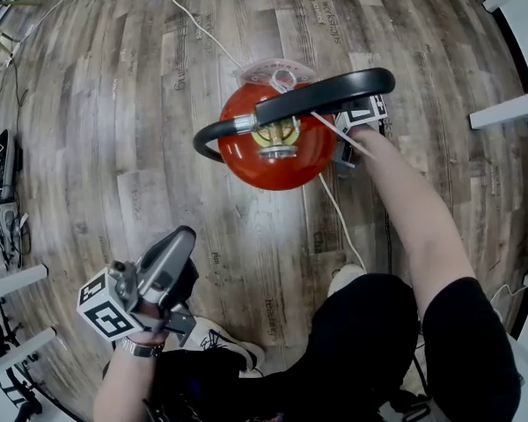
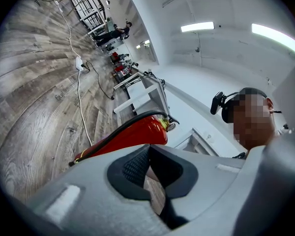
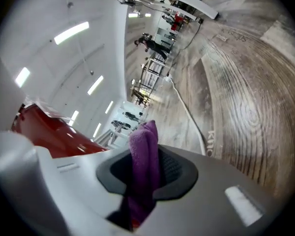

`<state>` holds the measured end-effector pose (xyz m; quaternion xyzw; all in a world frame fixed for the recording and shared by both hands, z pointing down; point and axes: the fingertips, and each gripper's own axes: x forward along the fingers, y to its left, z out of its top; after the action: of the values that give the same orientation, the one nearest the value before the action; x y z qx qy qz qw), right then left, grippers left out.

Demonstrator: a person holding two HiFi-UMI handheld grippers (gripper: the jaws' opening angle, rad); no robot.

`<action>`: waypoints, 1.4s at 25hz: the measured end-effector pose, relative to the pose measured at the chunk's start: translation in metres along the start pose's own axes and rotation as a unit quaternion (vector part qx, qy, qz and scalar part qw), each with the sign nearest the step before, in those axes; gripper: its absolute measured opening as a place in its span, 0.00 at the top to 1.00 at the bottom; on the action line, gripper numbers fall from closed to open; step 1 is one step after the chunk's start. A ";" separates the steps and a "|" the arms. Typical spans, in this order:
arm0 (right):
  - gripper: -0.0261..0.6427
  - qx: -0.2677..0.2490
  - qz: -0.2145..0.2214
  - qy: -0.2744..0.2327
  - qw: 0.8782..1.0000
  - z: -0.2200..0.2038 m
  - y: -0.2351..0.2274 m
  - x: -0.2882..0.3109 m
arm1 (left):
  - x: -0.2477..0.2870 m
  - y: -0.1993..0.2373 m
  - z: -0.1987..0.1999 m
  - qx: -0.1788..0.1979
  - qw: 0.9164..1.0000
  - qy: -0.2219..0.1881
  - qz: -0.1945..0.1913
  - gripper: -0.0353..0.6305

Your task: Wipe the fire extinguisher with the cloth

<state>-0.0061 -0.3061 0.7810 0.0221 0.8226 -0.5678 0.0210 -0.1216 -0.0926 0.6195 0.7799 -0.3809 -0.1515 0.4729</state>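
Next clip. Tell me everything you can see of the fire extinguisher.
The fire extinguisher is a glossy red cylinder, seemingly metal, standing upright on the wood floor. A brass-coloured valve tops it under a black lever handle; a black hose runs along one side and a white tag lies by the neck. The right gripper, shut on a purple cloth, is close beside it; contact cannot be told.
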 end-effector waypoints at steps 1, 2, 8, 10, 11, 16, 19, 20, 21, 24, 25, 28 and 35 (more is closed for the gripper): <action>0.84 0.004 -0.004 -0.009 1.000 -0.001 -0.004 -0.003 | 0.003 -0.001 0.000 0.003 1.000 0.002 -0.003 0.95; 0.84 0.006 -0.007 -0.018 1.000 -0.003 -0.006 -0.007 | 0.006 -0.001 0.001 0.008 1.000 0.004 -0.007 0.95; 0.84 -0.005 0.048 -0.088 0.995 -0.005 0.047 -0.043 | 0.032 -0.015 0.002 0.057 0.997 0.028 -0.047 0.95; 0.84 -0.018 0.066 -0.099 0.993 -0.013 0.077 -0.054 | 0.040 -0.021 -0.003 0.080 0.994 0.046 -0.062 0.95; 0.84 -0.024 0.073 -0.102 0.992 -0.017 0.092 -0.058 | 0.044 -0.024 -0.006 0.092 0.992 0.056 -0.071 0.95; 0.84 -0.087 0.069 -0.119 0.987 -0.033 0.166 -0.080 | 0.058 -0.042 -0.028 0.122 0.981 0.098 -0.118 0.89; 0.84 -0.142 0.068 -0.103 0.982 -0.041 0.221 -0.074 | 0.061 -0.060 -0.039 0.141 0.972 0.118 -0.147 0.79; 0.84 -0.156 0.071 -0.093 0.981 -0.044 0.238 -0.068 | 0.062 -0.064 -0.040 0.157 0.969 0.119 -0.150 0.78; 0.84 -0.169 0.075 -0.081 0.979 -0.047 0.254 -0.059 | 0.063 -0.068 -0.040 0.179 0.965 0.118 -0.150 0.73; 0.84 -0.197 0.086 -0.041 0.976 -0.055 0.289 -0.028 | 0.065 -0.077 -0.033 0.250 0.953 0.100 -0.141 0.66; 0.84 -0.201 0.086 -0.029 0.976 -0.058 0.296 -0.017 | 0.065 -0.080 -0.030 0.267 0.949 0.093 -0.141 0.62; 0.84 -0.201 0.083 0.007 0.976 -0.069 0.310 0.014 | 0.064 -0.091 -0.026 0.291 0.942 0.078 -0.146 0.49; 0.84 -0.216 0.075 0.062 0.971 -0.094 0.318 0.054 | 0.060 -0.107 -0.021 0.293 0.936 0.067 -0.183 0.49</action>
<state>-0.0412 -0.1048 0.5143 0.1141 0.9215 -0.3707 0.0171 -0.0207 -0.0959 0.5464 0.9484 -0.2268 -0.0644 0.2118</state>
